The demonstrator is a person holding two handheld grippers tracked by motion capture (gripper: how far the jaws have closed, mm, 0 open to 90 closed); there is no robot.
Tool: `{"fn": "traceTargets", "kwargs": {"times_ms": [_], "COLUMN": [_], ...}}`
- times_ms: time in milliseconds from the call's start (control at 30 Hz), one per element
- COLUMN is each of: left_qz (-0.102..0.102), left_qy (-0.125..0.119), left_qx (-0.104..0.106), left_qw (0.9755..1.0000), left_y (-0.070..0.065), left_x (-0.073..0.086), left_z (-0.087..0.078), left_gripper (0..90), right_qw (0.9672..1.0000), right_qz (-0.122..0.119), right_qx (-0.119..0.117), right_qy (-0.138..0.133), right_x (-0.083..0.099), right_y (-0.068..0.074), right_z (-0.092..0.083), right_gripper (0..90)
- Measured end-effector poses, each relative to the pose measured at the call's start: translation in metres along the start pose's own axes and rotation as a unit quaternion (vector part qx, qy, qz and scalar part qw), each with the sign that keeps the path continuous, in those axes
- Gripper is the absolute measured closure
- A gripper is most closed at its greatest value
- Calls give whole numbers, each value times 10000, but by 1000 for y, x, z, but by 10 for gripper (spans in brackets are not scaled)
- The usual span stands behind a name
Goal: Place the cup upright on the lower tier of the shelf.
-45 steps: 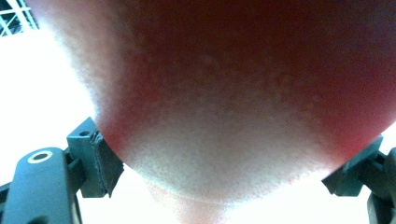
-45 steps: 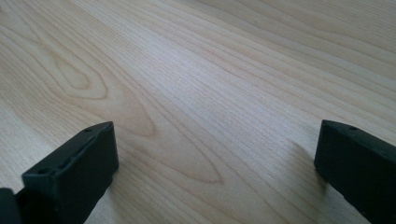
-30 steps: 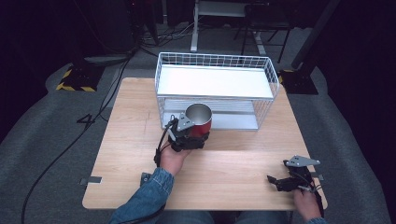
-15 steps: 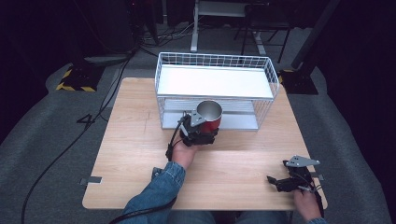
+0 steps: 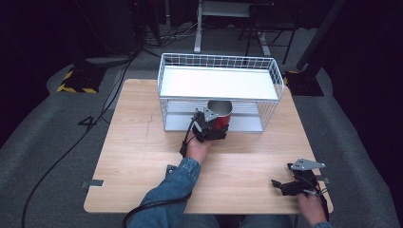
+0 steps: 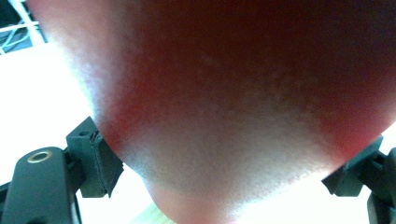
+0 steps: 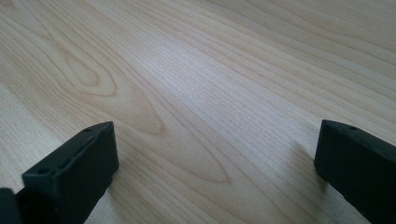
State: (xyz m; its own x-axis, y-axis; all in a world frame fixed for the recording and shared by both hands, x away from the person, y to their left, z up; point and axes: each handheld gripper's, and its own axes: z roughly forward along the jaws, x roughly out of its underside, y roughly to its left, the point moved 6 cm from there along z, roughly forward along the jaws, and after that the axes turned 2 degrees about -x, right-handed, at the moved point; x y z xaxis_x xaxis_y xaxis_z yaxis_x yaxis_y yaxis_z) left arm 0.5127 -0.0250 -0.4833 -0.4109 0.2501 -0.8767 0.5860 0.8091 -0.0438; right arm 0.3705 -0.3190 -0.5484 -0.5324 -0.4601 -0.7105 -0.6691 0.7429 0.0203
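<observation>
I have my left claw (image 5: pixel 215 126) clamped on a red metal cup with a bare silvery inside (image 5: pixel 220 113), a jaw pressed to each side of its body. I grip it low on the wall, I judge, so that the open mouth faces up and the cup can go in level. In the left gripper view the cup (image 6: pixel 243 102) bulges right up against the camera, with one black pad (image 6: pixel 95 156) on its left flank and the other at its right, so the hold looks square and not pinched at an edge.

Just ahead of this claw stands a white wire rack with a flat white top shelf and a ribbed lower shelf (image 5: pixel 218 83). The cup is at the rack's open front, its rim about level with the gap under the top shelf, which suggests the lower shelf is where it is headed. Whether its base already touches anything I cannot tell.

My right claw (image 5: pixel 291 183) rests well off to the side, low on the pale wooden surface (image 5: pixel 128 156), jaws spread wide and holding nothing, out of the way.

The cup is glossy red outside with a soft sheen, round and plain.
</observation>
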Motion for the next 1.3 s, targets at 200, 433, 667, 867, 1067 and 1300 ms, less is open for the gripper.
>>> {"fn": "traceTargets", "kwargs": {"times_ms": [200,433,667,867,1067,1300], "left_qz": [-50,16,-73,-139,-95,-148], "left_qy": [-41,-40,58,115,132,121], "left_qx": [-107,-158,-291,-283,-309,-284], "left_qw": [9999,9999,9995,9994,9994,9994], "left_y": [5,20,35,42,41,41], "left_x": [-3,-6,-5,1,-1,-1], "left_z": [15,33,45,52,55,56], "left_gripper": [169,169,168,168,166,159], "right_qw": [10000,10000,10000,10000,10000,10000], "right_qz": [1,2,2,1,1,-1], "right_qx": [1,1,1,2,2,2], "right_qy": [0,1,1,1,1,-1], "right_x": [0,0,0,0,0,0], "right_y": [0,0,0,0,0,0], "right_z": [0,0,0,0,0,0], "right_gripper": [0,0,0,0,0,0]}}
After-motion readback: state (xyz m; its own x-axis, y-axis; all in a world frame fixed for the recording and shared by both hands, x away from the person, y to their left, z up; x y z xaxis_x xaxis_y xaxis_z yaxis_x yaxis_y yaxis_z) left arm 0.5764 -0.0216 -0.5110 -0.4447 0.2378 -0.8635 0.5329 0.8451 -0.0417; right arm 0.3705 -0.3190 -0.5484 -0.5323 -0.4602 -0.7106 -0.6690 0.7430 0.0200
